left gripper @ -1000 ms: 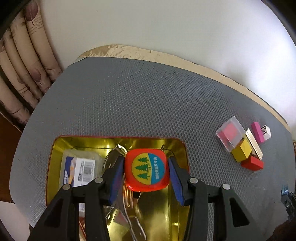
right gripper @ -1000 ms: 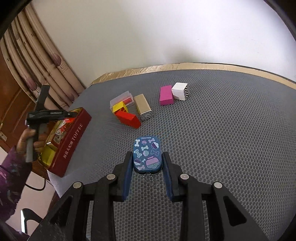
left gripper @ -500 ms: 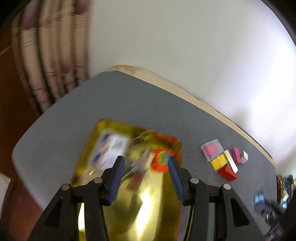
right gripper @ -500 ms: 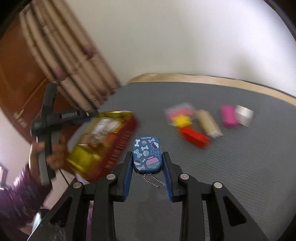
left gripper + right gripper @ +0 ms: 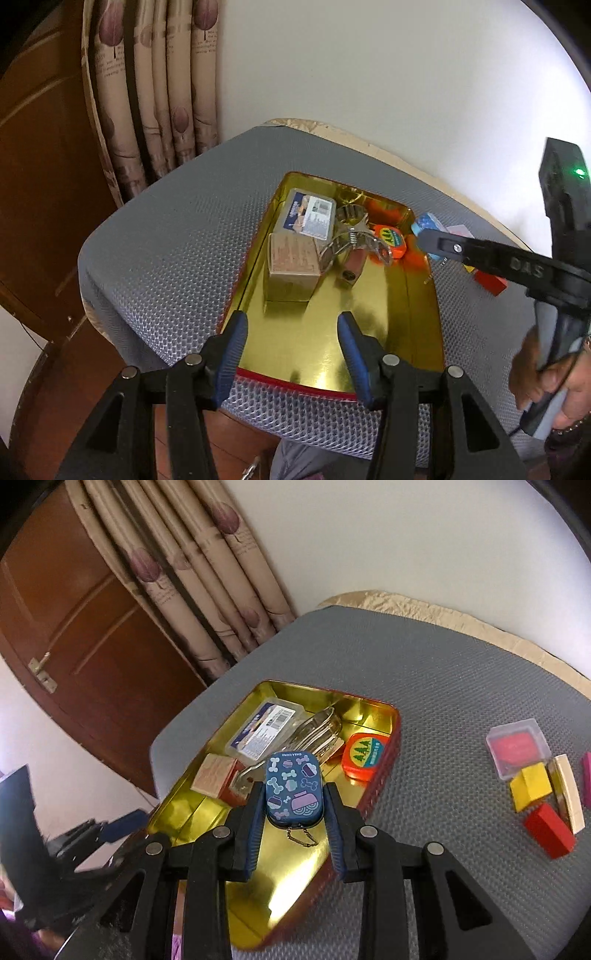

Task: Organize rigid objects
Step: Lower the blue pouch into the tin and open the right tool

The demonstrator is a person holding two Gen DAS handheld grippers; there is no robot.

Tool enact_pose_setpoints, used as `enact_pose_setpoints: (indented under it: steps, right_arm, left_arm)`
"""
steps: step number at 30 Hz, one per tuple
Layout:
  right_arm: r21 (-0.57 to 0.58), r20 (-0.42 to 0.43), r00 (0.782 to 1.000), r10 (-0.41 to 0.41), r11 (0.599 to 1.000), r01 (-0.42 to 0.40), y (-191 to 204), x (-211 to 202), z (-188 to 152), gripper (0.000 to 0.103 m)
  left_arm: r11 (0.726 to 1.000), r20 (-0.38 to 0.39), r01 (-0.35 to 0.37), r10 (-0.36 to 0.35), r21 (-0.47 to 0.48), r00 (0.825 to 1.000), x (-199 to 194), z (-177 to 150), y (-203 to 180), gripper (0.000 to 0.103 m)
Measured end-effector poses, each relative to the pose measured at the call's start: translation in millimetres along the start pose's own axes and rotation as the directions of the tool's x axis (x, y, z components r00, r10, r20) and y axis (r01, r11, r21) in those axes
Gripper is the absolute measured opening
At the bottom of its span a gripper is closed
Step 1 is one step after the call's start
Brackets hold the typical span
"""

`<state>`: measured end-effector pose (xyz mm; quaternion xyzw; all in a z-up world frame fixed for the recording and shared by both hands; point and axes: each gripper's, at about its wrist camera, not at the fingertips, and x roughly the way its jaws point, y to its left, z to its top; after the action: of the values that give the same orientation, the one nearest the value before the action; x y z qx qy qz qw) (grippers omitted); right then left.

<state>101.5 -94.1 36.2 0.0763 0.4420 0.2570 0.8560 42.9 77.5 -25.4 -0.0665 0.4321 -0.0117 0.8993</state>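
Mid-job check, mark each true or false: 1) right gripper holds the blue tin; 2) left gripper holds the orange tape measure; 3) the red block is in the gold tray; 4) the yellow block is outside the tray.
1) True: the right gripper is shut on the blue tin, above the gold tray.
2) False: the left gripper is open and holds nothing; the orange tape measure lies in the tray.
3) False: the red block sits on the grey mat.
4) True: the yellow block is on the mat.
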Motion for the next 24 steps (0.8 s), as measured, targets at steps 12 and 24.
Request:
enact_pose_setpoints:
  steps: [12,24]
  right_arm:
    - [0.037,-0.025,0.998,-0.065,0.997,0.066,-7,31,6,0.029]
    - [0.116,0.086,0.995,0.047,0.992,-0.056,-25,6,0,0.031]
  left_arm:
    - [0.999,-0.004,0.015,-0.015,0.035,1.000,2,-2,-7,0.052]
    - [0.999,-0.045,0.002,0.000,0.053,0.999,12,-5,-9,0.052]
